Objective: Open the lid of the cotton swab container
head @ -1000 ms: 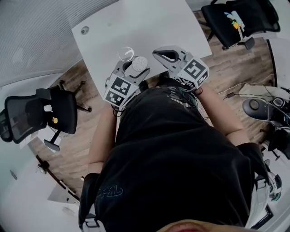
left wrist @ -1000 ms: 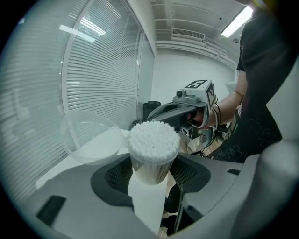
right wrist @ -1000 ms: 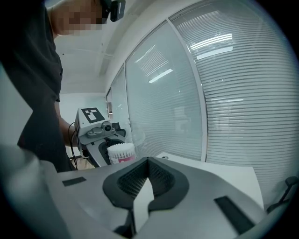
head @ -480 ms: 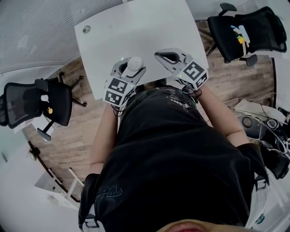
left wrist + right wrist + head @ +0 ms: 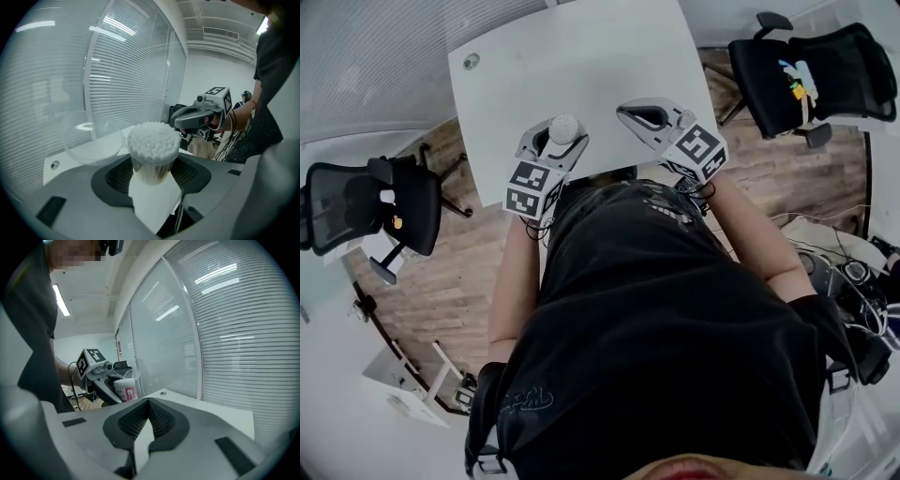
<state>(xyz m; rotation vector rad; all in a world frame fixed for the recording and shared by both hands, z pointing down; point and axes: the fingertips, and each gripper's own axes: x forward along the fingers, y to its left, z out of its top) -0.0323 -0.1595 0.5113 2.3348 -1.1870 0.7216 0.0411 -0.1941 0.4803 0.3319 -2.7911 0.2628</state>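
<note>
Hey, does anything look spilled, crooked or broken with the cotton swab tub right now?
Nothing looks spilled or damaged. The cotton swab container is clamped in the left tongs, its clear lid hanging open to one side and the swabs packed in place. The right tongs are shut and empty.

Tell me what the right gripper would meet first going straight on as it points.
Likely the top of the white table: the shut right gripper tilts slightly down over it; the left gripper holding the swab container sits aside.
</note>
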